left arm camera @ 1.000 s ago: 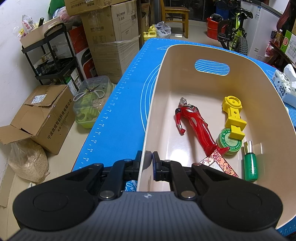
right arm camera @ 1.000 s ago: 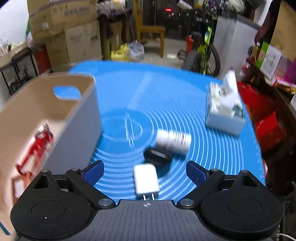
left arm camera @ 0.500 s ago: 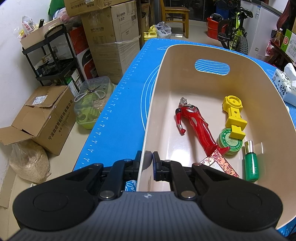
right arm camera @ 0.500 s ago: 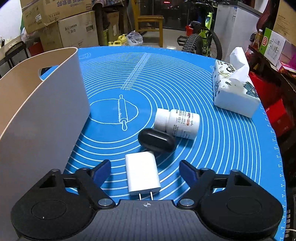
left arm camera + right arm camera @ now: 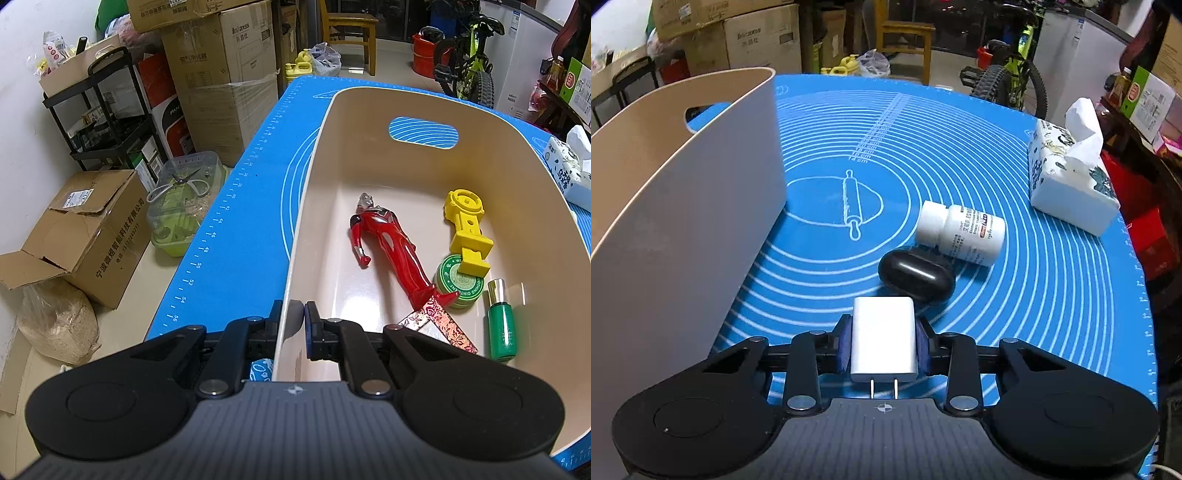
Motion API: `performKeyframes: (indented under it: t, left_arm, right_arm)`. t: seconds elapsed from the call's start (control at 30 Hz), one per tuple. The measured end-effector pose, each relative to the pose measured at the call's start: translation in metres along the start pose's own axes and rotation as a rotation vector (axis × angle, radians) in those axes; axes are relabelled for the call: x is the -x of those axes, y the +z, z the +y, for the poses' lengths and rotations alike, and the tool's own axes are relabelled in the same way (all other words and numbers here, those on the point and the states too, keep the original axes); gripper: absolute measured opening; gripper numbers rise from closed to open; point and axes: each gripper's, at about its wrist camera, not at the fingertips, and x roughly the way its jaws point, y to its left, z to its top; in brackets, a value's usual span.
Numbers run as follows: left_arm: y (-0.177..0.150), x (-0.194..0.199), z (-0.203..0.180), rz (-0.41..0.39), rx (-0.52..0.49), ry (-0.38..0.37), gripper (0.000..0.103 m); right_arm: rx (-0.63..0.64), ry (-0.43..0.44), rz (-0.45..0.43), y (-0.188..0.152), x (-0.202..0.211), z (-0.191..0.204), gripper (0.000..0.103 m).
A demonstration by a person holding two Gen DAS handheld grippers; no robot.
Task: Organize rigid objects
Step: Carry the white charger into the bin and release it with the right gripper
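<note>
- Right hand-held gripper (image 5: 883, 341) is clamped on the charger (image 5: 883, 338), low over the tabletop (image 5: 1052, 280) beside the bin (image 5: 683, 206).
- Left hand-held gripper (image 5: 293, 325) pinches the bin (image 5: 369, 110) wall, steadying it.
- Step, as I judge: pick-up; next, lift it over the rim and release inside.

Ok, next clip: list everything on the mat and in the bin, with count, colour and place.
bin: 1, beige, on blue mat
toy figure: 1, red, in bin
yellow toy: 1, in bin, overlapping round green tin
green bottle: 1, in bin
red patterned card: 1, in bin
pill bottle: 1, white, lying on mat
black case: 1, beside pill bottle
tissue pack: 1, white, mat's right
charger: 1, white, in right gripper
left gripper: clamped on bin wall
</note>
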Motion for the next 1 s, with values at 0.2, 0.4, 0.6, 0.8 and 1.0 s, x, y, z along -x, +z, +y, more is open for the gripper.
performKeyframes:
  t: [0.2,0.4,0.6,0.8,1.0]
  left_arm:
    - [0.0,0.0,-0.001,0.0,-0.001,0.001,0.013]
    - [0.0,0.0,0.0,0.0,-0.001,0.001,0.013]
    - [0.0,0.0,0.0,-0.001,-0.003,0.002,0.013]
    - [-0.001,0.0,-0.001,-0.001,-0.001,0.003,0.013]
    - [-0.001,0.0,-0.001,-0.002,-0.004,0.007,0.013]
  right_arm:
    - [-0.047,0.02,-0.049,0.001,0.025,-0.012,0.043]
    - [-0.076,0.035,-0.121,0.01,0.048,-0.015,0.043]
    - [-0.107,0.065,-0.245,0.022,0.082,-0.007,0.043]
    - [-0.091,0.116,-0.355,0.032,0.11,0.017,0.043]
    - [-0.021,0.191,-0.396,0.04,0.121,0.051,0.043]
